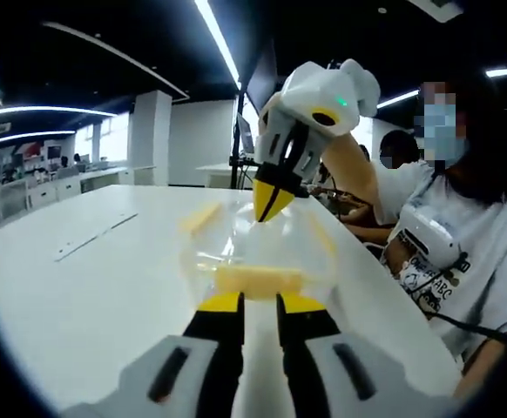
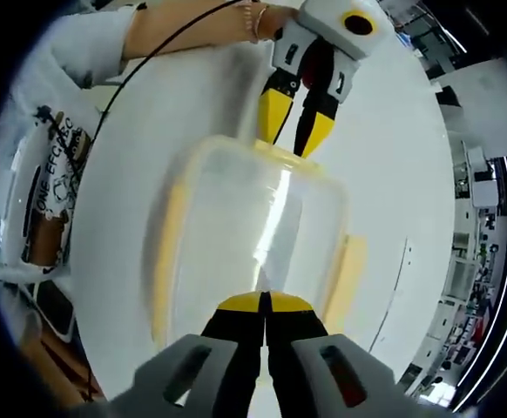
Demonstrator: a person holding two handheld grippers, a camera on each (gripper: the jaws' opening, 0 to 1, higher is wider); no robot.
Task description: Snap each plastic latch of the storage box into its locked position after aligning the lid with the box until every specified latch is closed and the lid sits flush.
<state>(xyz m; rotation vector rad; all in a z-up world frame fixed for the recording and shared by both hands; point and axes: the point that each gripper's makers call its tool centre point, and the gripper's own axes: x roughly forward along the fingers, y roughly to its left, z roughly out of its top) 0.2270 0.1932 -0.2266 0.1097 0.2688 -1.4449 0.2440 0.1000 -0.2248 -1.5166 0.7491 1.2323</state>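
A clear plastic storage box [image 1: 253, 252] [image 2: 253, 226] with yellow latches lies on the white table [image 1: 88, 296], its lid on top. My left gripper [image 1: 260, 303] [image 2: 295, 131] sits at one short end, jaws a little apart, tips against that end's yellow latch [image 1: 258, 280] [image 2: 281, 150]. My right gripper [image 2: 264, 303] [image 1: 271, 202] is shut, its tips pointing down at the opposite short end. The long-side latches [image 2: 166, 261] [image 2: 351, 270] show as yellow strips; the one on the right of the right gripper view flares outward.
A person in a white T-shirt [image 1: 463, 252] [image 2: 53, 157] stands at the table edge beside the box. A thin pale strip [image 1: 97, 237] lies on the table farther off. Desks and ceiling lights fill the room behind.
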